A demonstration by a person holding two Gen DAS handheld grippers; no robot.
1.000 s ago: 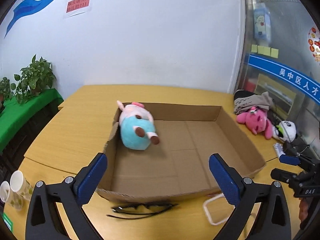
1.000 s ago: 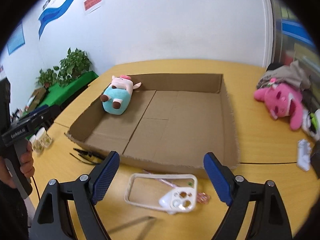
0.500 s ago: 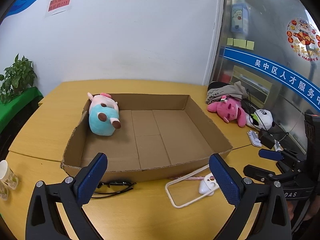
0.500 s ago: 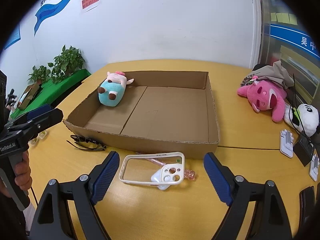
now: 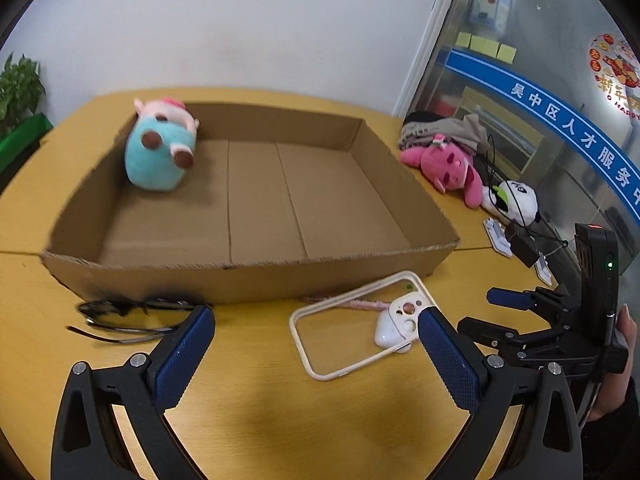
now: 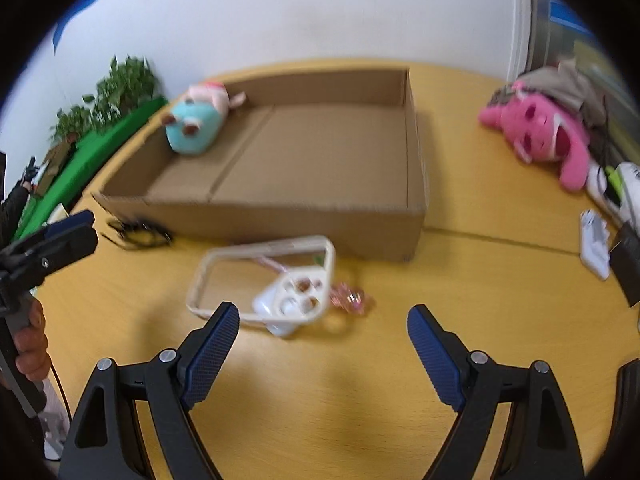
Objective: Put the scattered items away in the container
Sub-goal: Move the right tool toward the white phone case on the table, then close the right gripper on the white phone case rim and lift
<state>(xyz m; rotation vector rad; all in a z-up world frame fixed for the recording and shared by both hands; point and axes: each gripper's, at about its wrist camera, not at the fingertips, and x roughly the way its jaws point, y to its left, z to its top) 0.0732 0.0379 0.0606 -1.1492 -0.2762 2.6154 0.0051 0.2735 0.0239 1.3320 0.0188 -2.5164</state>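
The cream phone case [image 5: 362, 324] is lying flat on the yellow table [image 5: 280, 420], just in front of the near wall of the cardboard box [image 5: 248, 276], with a white earbud case [image 5: 390, 334] sitting under its camera corner and a pink trinket [image 6: 350, 298] lying just beside that corner. In the left wrist view the case is sitting ahead of the left gripper [image 5: 316, 354] and toward its right finger, apart from both pads; that gripper is standing wide, gripping nothing. In the right wrist view the same case [image 6: 266, 284] is lying ahead of the right gripper [image 6: 324, 354] and toward its left finger, near the tip but not touching; this gripper too is spread wide with nothing between its pads. A pair of dark glasses [image 5: 128, 314] is resting on the table to the left of the case, close against the box's front wall. Inside the box, a teal and pink plush [image 5: 160, 152] is lying in the far left corner, leaning against the wall. Outside the box to the right, a pink plush [image 5: 446, 166] and a white panda plush [image 5: 514, 200] are lying on the table near a heap of cloth [image 5: 444, 130].
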